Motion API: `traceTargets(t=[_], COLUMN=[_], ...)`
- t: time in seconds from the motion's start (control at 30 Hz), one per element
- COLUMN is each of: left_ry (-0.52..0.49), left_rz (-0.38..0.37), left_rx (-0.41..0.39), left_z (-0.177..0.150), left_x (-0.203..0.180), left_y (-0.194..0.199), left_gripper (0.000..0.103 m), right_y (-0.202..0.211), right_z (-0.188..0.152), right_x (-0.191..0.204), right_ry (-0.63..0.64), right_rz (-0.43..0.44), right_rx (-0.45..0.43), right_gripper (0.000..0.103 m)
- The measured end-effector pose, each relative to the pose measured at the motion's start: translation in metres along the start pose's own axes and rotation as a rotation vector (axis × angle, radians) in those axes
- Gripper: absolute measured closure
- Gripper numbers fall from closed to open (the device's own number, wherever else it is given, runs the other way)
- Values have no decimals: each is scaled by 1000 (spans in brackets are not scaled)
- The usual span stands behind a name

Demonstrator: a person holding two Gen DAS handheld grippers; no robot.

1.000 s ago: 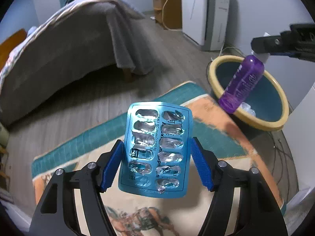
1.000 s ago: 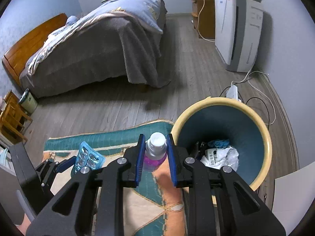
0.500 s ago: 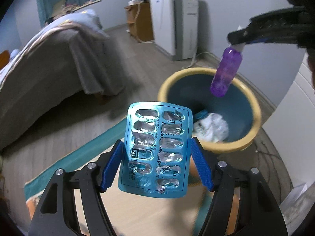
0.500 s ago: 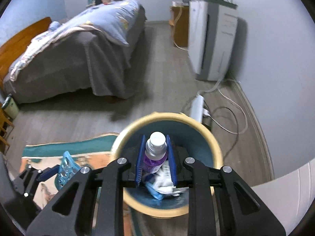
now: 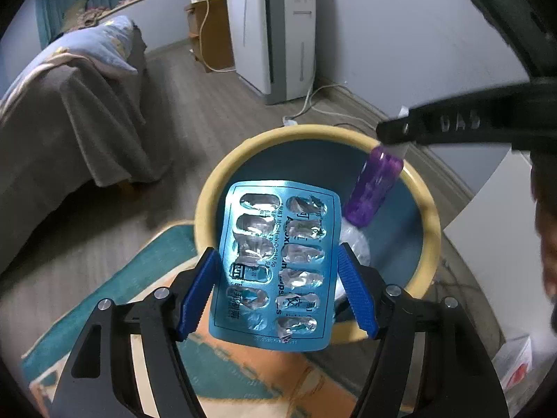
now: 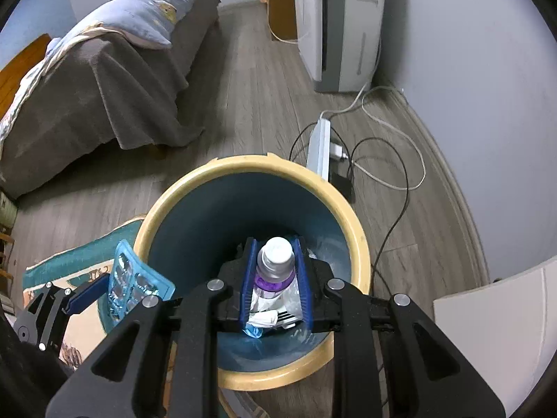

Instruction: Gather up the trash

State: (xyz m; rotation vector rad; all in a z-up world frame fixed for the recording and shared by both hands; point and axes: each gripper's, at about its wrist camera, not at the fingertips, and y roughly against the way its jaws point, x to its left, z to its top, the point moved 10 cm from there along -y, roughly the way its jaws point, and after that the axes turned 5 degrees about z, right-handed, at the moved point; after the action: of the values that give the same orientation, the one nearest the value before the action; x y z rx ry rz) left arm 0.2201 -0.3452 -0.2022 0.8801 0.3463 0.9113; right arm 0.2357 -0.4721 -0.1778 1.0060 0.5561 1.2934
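My left gripper (image 5: 276, 254) is shut on an empty blue blister pack (image 5: 275, 264), held flat over the near rim of the yellow-rimmed teal bin (image 5: 243, 149). My right gripper (image 6: 275, 247) is shut on the neck of a purple bottle (image 6: 275, 268) with a white cap, which hangs straight down over the bin's mouth (image 6: 209, 174). Crumpled white paper (image 6: 271, 317) lies at the bottom of the bin. The left wrist view shows the purple bottle (image 5: 377, 188) dangling inside the far right rim. In the right wrist view the blister pack (image 6: 132, 282) sits at the bin's left edge.
A patterned teal and orange rug (image 5: 139, 278) lies under the bin's near side. A bed with a grey cover (image 6: 104, 80) stands to the left, and a white air purifier (image 6: 337, 24) by the wall. A power strip with cables (image 6: 320, 146) lies behind the bin. A white panel (image 6: 494, 317) stands to the right.
Both grippers have travelled from over the rug to the bin. The bottle now hangs over the bin's inside and the blister pack over its near rim. Both grips are unchanged.
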Motion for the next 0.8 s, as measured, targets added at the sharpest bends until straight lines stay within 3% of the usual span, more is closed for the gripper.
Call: traceTargets(t=[0.07, 0.13, 0.17, 0.3, 0.37, 0.4, 0.53, 0.7, 0.8], left_ry=[5, 33, 52, 81, 104, 117, 150, 156, 168], left_rz=[2, -6, -20, -18, -3, 9, 35, 84, 114], left_rx=[-22, -30, -32, -32, -45, -54, -74, -128, -141], left_z=[6, 8, 7, 2, 0, -1, 1, 5, 1], left_x=[1, 0, 0, 8, 15, 20, 33, 45, 50], left_y=[-3, -2, 0, 12, 27, 38, 74, 121, 145], left_gripper=[31, 22, 19, 18, 9, 8, 6, 5, 5], right_y=[-2, -1, 2, 10, 19, 27, 58, 92, 107], right_z=[5, 10, 12, 14, 11, 9, 3, -20, -33], right_x=[1, -1, -4, -13, -10, -9, 0, 7, 4], right_ry=[-24, -59, -73, -89, -85, -77, -56, 6, 8], right_rz=[32, 58, 55, 32, 34, 31, 25, 2, -13], right_rx=[-13, -28, -42, -52, -51, -58, -100, -139, -155], right_gripper=[80, 61, 58, 56, 45, 37, 18, 6, 6])
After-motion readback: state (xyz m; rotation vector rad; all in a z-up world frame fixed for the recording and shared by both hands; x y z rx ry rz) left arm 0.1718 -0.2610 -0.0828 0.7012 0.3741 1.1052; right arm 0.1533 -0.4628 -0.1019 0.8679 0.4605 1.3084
